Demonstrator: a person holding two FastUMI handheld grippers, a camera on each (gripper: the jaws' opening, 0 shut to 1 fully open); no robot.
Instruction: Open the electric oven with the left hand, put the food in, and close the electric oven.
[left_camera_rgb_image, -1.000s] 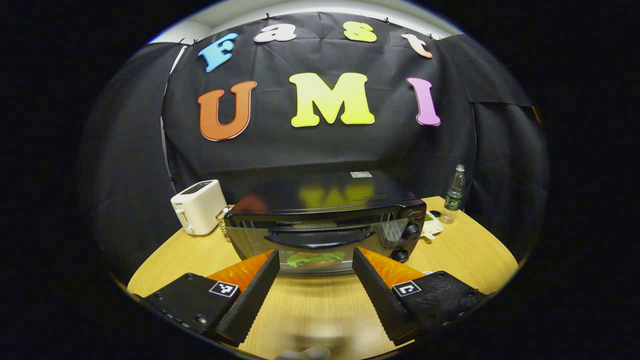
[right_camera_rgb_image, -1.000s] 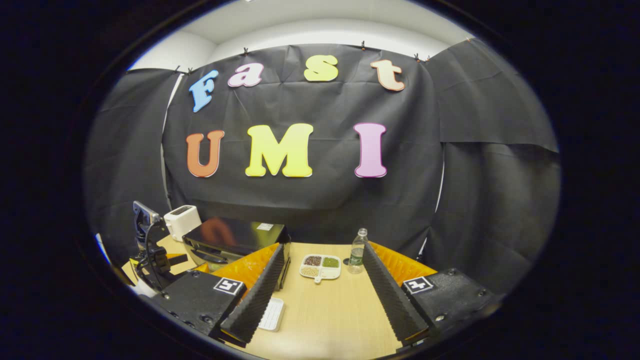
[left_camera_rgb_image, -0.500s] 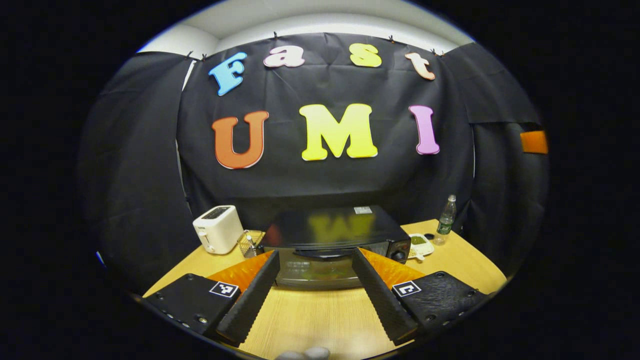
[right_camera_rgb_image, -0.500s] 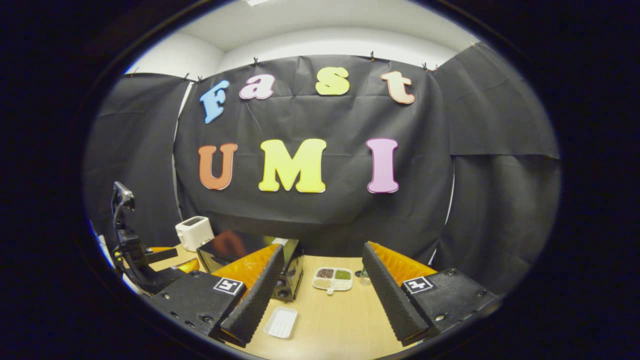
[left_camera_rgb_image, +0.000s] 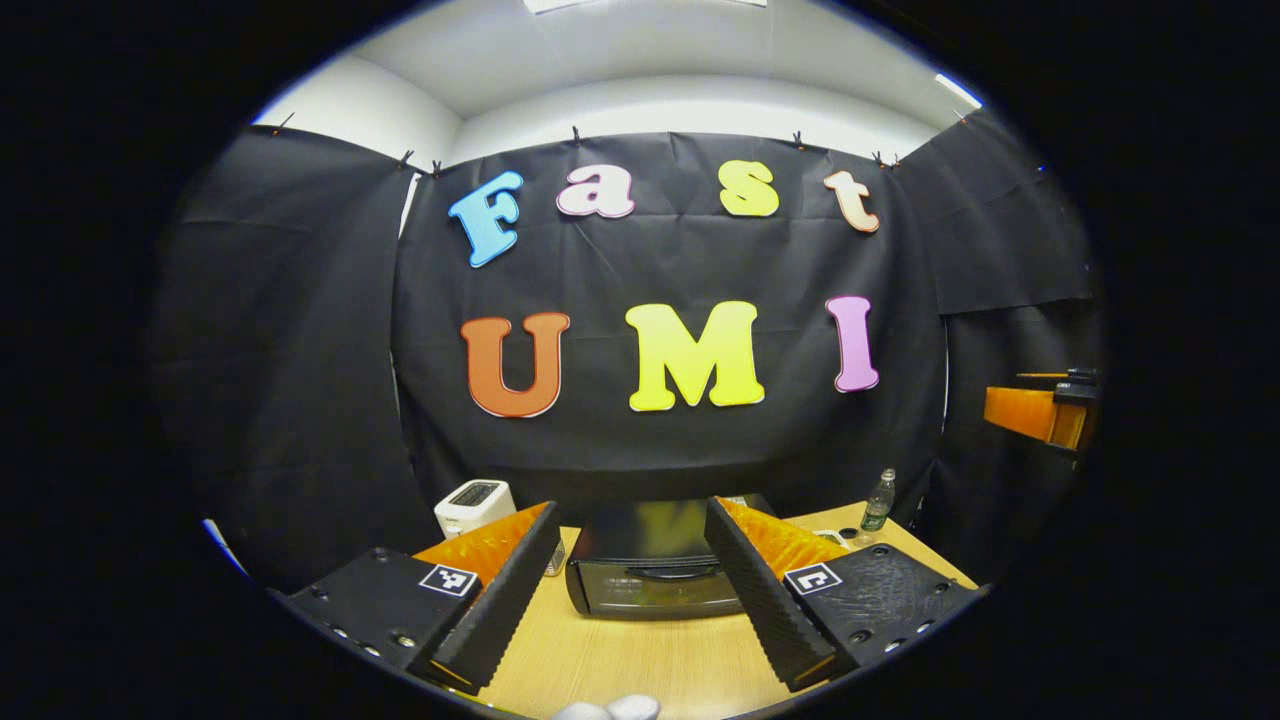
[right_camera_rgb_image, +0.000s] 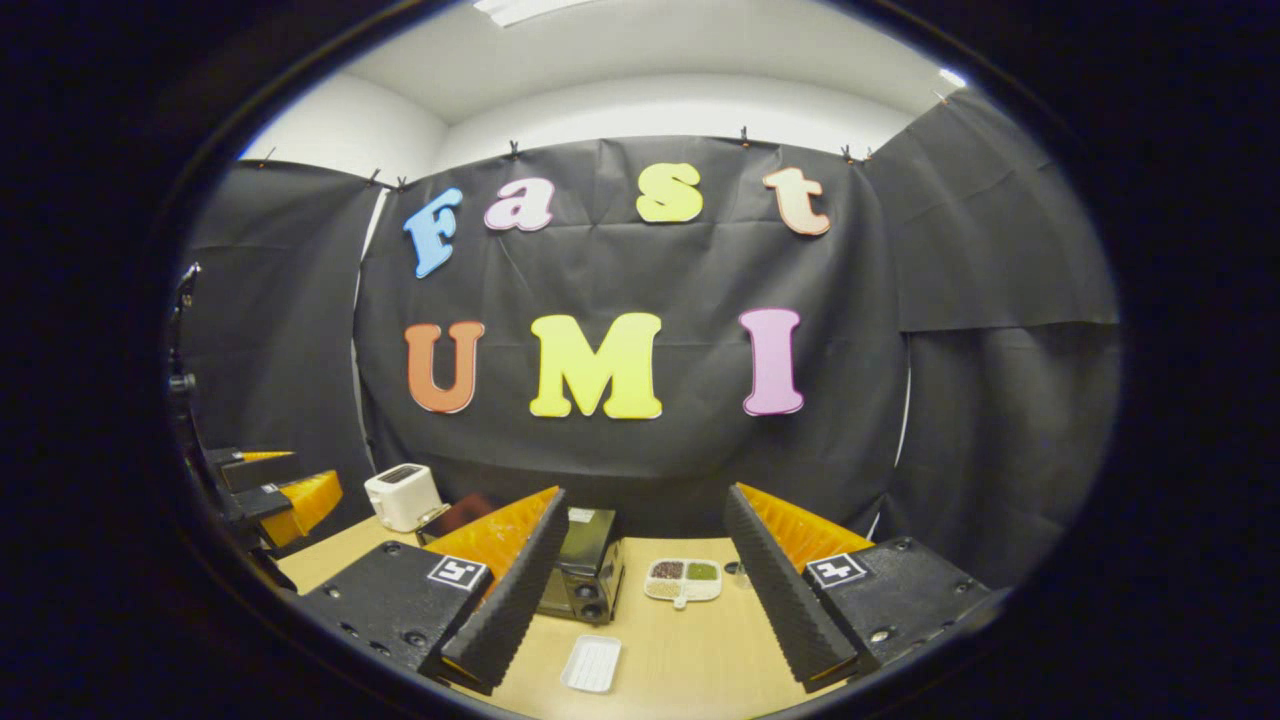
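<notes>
The black electric oven (left_camera_rgb_image: 650, 580) stands on the wooden table (left_camera_rgb_image: 640, 660) with its glass door upright and shut, the handle (left_camera_rgb_image: 655, 572) across the top of the door. What lies behind the dark glass is too dim to make out. My left gripper (left_camera_rgb_image: 630, 510) hangs open, well back from the oven and above the table, with nothing between its fingers. In the right gripper view the oven (right_camera_rgb_image: 585, 575) sits to the left, seen from its knob side. My right gripper (right_camera_rgb_image: 644, 496) is open and empty too. The left gripper (right_camera_rgb_image: 290, 495) shows at the far left.
A white toaster (left_camera_rgb_image: 475, 505) stands left of the oven. Right of it are a plastic bottle (left_camera_rgb_image: 878, 498) and a divided dish of grains (right_camera_rgb_image: 683, 580). A small white tray (right_camera_rgb_image: 592, 663) lies on the table in front of the oven's right end. Black cloth walls the booth.
Both grippers have drawn back and up from the oven, which now looks much smaller and lower in each view. Both stay open. The oven door has gone from nearly upright to shut.
</notes>
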